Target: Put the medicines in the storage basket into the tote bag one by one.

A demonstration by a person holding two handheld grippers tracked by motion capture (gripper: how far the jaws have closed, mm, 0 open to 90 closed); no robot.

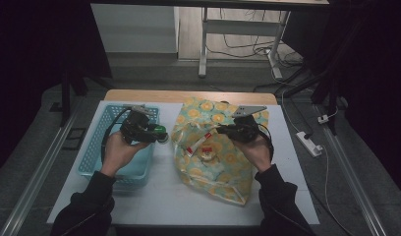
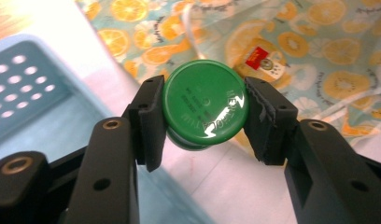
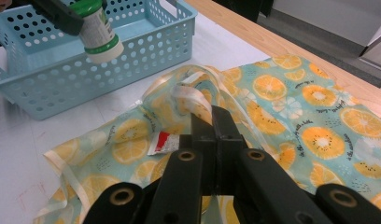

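Your left hand-held gripper point(image 1: 161, 133) pinches the green-capped bottle point(image 3: 96, 29) in the air between the bag point(image 1: 223, 162) and the basket point(image 1: 93, 162). Your right hand-held gripper point(image 3: 212, 122) is pressed together on the bag's edge. The bottle is out; I think it goes in the basket next.

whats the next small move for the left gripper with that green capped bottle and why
Probably carry the bottle a little further over the blue basket and lower it in before opening. The left gripper is shut on its green cap, and the right gripper view shows the bottle hanging in the air above the basket's near wall. The right gripper pinches the fruit-print bag, so it looks free to wait.
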